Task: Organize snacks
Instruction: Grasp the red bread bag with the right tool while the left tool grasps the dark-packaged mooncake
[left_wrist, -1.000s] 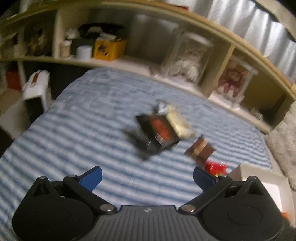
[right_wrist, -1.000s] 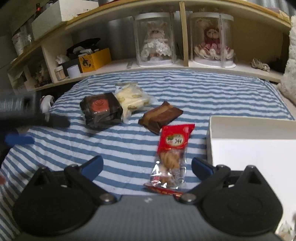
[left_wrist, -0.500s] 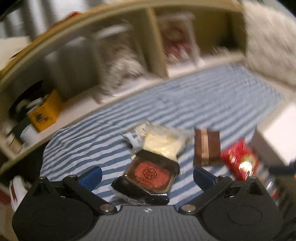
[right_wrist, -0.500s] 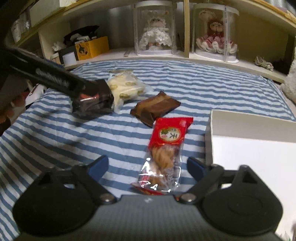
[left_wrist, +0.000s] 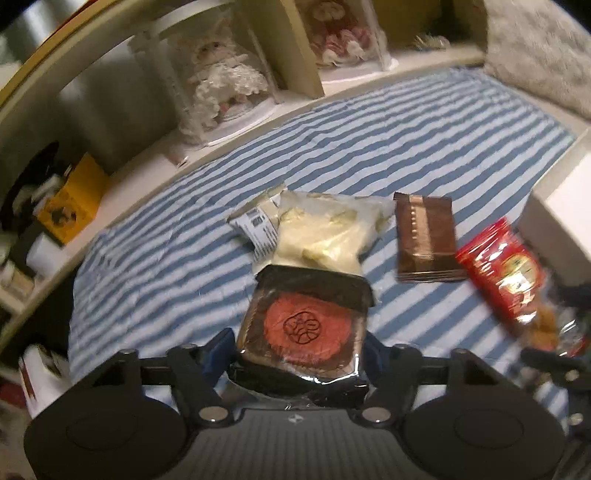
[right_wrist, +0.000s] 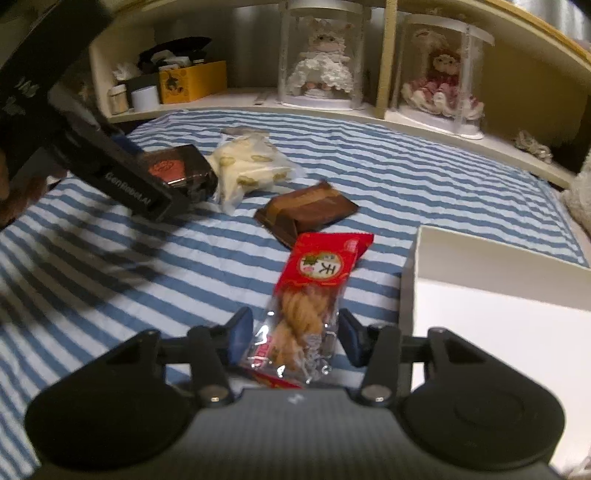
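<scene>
Snacks (left_wrist: 303, 325) between both grippers' fingers

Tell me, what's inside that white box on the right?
Only the white box rim and a stretch of bare pale floor show in the right wrist view. No snack is visible there, but most of it runs off frame or sits behind the right hand-held gripper.

Light level: dim, warm indoor cast in both views.
Glare: small highlights on the dark wrapper (left_wrist: 303, 325) and clear bag (right_wrist: 295, 332).
Shadow: broad dark smear on the striped bedspread (right_wrist: 110, 266) at 9 o'clock, right view.
Blur: red packet (left_wrist: 506, 273) at 3 o'clock smeared; shelf (left_wrist: 110, 74) soft.
Distortion: fisheye bowing, black corners.
</scene>
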